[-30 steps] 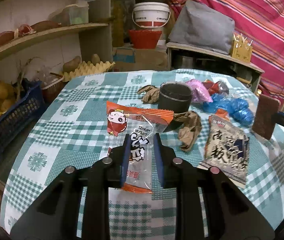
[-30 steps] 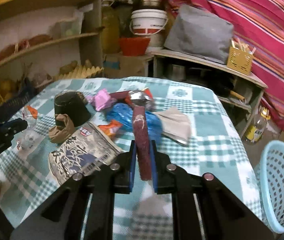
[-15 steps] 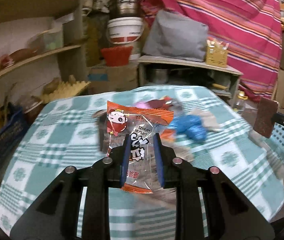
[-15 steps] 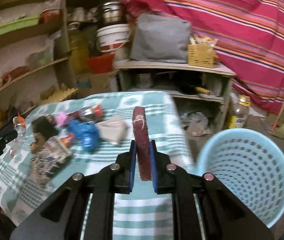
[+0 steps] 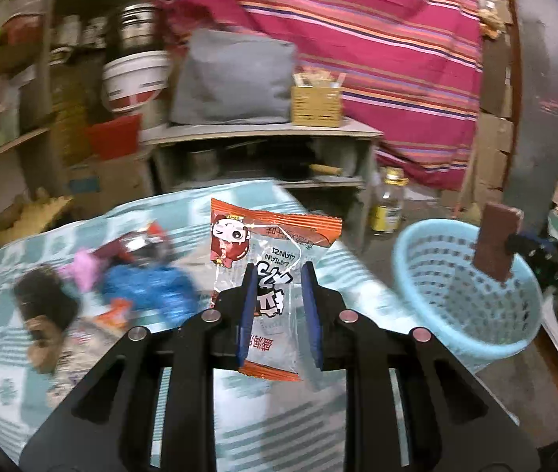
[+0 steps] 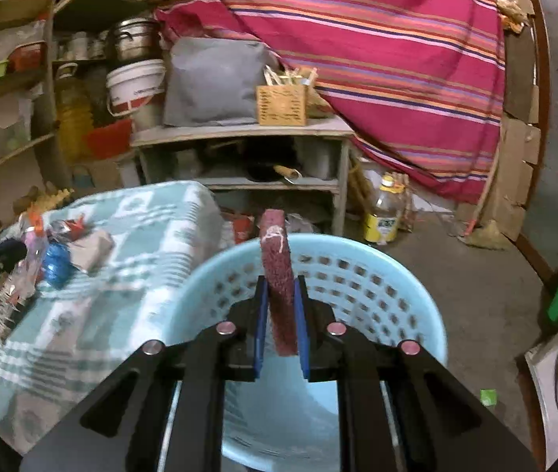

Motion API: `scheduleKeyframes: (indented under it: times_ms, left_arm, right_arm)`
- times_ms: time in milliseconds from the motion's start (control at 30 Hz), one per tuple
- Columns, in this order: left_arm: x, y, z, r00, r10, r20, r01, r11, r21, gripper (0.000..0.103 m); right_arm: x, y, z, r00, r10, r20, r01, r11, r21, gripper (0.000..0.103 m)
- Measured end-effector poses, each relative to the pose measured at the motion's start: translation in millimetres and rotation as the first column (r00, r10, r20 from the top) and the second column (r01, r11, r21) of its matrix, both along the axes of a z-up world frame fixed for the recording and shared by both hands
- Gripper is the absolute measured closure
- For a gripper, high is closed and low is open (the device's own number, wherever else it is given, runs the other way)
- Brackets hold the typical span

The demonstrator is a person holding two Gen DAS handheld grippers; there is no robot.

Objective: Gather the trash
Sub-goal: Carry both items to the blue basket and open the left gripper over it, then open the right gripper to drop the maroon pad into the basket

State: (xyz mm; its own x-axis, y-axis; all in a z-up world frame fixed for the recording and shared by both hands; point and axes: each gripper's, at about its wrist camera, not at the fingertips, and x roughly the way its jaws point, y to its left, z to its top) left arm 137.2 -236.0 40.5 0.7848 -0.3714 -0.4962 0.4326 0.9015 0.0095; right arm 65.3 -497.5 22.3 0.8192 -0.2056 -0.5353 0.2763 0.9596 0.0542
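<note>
My left gripper is shut on an orange and clear snack wrapper and holds it above the table's right part. My right gripper is shut on a dark red scouring pad, held upright over the light blue basket. In the left wrist view the pad and the right gripper hang over the basket, which stands on the floor right of the table. More trash lies on the table: a blue bag, a pink scrap and a dark cup.
The table has a green checked cloth. A low shelf unit stands behind it, with a grey cushion and a wooden box on top. A yellow bottle stands on the floor. Striped cloth hangs behind.
Both grippers have swung right, away from the table's middle. The right gripper with the pad is now over the basket. The left gripper still holds the wrapper.
</note>
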Motion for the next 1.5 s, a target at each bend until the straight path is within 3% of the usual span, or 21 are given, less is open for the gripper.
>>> scheduleKeyframes:
  times_ms: [400,733,800,967,1200,1233,1300,1333,1500]
  left_arm:
    - [-4.1,-105.9,-17.1,0.985,-0.165,-0.048,0.164,0.986,-0.017,0.081]
    - [4.2,-146.3,-25.4,0.963,-0.256,-0.085,0.254,0.967,-0.038,0.079]
    - [5.5,-150.7,-26.5,0.961,-0.260,-0.091,0.258,0.966,-0.030,0.073]
    - [3.6,-144.4,-26.2,0.966,-0.246,-0.075,0.245,0.969,-0.032,0.047]
    - [0.2,-109.9,-20.9,0.986,-0.163,-0.028,0.163,0.987,-0.007,0.023]
    - [0.0,-103.6,-20.4,0.988,-0.151,-0.023,0.151,0.989,-0.001,0.021]
    - [0.7,-86.1,-18.5,0.992,-0.123,-0.017,0.123,0.992,0.006,0.019]
    - [0.6,-73.9,-17.1,0.994,-0.104,-0.013,0.104,0.995,0.005,0.017]
    - [0.5,-17.0,-8.7,1.000,-0.012,0.014,0.012,1.000,0.014,0.009]
  right_arm:
    - [-17.8,-47.9,-20.7,0.998,-0.069,-0.010,0.070,0.992,0.104,0.089]
    - [-15.8,-56.2,-26.6,0.996,-0.082,-0.017,0.084,0.988,0.128,0.089]
    - [-16.3,-58.0,-27.4,0.996,-0.087,-0.016,0.088,0.987,0.133,0.089]
    - [-15.9,-59.3,-29.5,0.996,-0.089,-0.020,0.091,0.986,0.142,0.089]
    - [-9.1,-51.7,-29.3,0.995,-0.089,-0.034,0.093,0.987,0.132,0.087]
    - [-6.3,-48.5,-29.2,0.995,-0.091,-0.044,0.096,0.988,0.122,0.084]
    - [-2.4,-41.3,-28.2,0.993,-0.107,-0.052,0.112,0.989,0.095,0.062]
    - [-1.8,-38.1,-26.7,0.992,-0.119,-0.049,0.123,0.989,0.082,0.046]
    - [1.8,-15.5,-13.9,0.993,-0.114,-0.016,0.114,0.991,0.063,0.038]
